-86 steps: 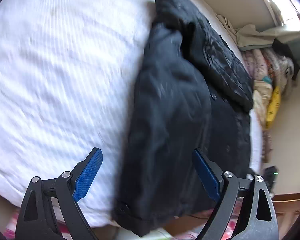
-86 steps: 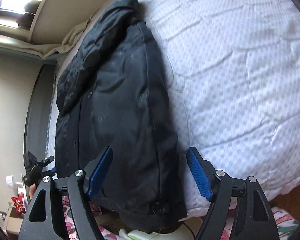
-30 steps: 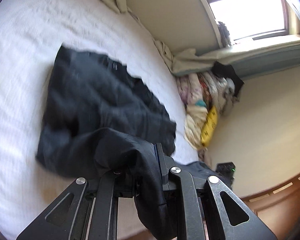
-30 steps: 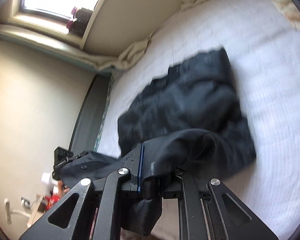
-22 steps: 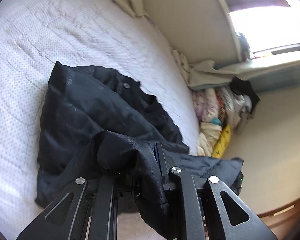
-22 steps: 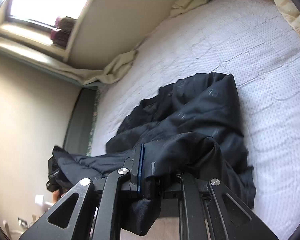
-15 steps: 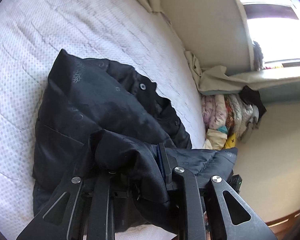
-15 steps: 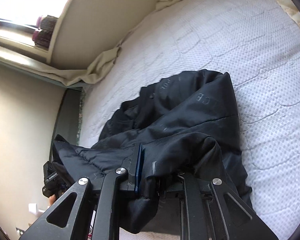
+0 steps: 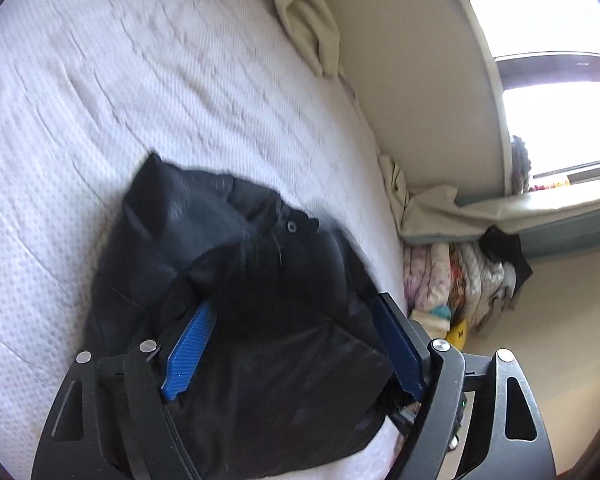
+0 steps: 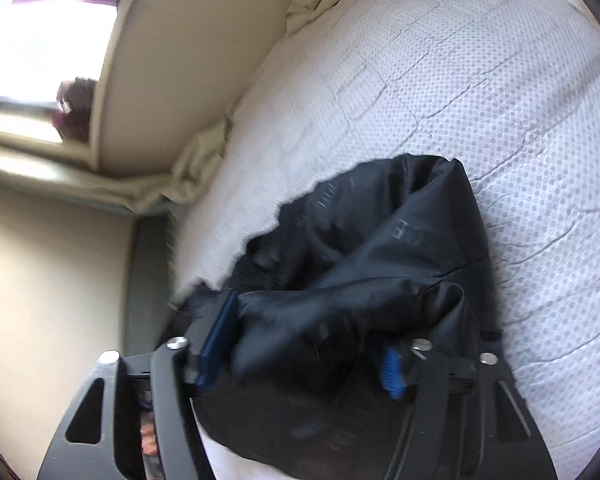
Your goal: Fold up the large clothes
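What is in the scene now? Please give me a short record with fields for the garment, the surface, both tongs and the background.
garment: black jacket, bunched and folded over itself
surface: white quilted bed cover
left tongs: open, blue pads apart, jacket fabric lying between them
right tongs: open, fabric bulging between the pads
background: pile of colourful clothes beside the bed, bright window above it
blur: some motion blur in both views

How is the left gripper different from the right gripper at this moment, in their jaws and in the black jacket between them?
The left gripper shows both blue pads fully; on the right gripper the black jacket hides most of one. Left's fabric lies flat between the jaws; right's bulges in a thick roll. Both stand open over the jacket on the white bed.
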Demonstrator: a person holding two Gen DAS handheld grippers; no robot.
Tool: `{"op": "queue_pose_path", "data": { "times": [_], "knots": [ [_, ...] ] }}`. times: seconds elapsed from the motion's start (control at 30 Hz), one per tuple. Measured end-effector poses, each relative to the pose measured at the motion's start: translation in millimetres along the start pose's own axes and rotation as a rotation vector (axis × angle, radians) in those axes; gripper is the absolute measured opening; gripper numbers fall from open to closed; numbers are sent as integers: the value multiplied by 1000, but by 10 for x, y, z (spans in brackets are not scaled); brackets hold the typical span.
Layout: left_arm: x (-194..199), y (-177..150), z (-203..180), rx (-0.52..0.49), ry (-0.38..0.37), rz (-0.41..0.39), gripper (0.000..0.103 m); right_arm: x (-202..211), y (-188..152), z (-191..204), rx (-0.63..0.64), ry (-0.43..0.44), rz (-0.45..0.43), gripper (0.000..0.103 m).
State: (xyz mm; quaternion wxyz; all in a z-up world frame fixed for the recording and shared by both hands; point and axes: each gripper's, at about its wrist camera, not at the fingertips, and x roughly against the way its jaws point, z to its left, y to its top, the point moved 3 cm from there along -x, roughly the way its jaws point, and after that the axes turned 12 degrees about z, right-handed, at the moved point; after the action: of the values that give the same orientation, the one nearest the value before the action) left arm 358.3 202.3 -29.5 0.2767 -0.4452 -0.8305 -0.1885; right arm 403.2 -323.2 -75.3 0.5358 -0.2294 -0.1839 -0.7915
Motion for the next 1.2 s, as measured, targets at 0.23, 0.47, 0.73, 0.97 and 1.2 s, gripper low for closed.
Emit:
{"op": "queue_pose_path", "data": {
  "times": [0.23, 0.47, 0.73, 0.97, 1.2],
  "knots": [
    [121, -44, -45, -80, 158, -63, 84, 462, 35, -43, -22, 58, -166, 72],
    [-72, -100, 30, -114, 275, 11, 84, 445, -103, 201, 227, -396, -177, 71],
    [-366, -104, 260, -155, 442, 24, 50, 64, -87, -57, 253, -567, -83, 19],
    [-602, -84, 369, -210, 630, 8, 61, -334, -86, -323, 246, -722, -44, 20],
    [-750, -98, 431, -260, 698, -4, 72, -523, -108, -490, 264, -754, -32, 21]
  ]
}}
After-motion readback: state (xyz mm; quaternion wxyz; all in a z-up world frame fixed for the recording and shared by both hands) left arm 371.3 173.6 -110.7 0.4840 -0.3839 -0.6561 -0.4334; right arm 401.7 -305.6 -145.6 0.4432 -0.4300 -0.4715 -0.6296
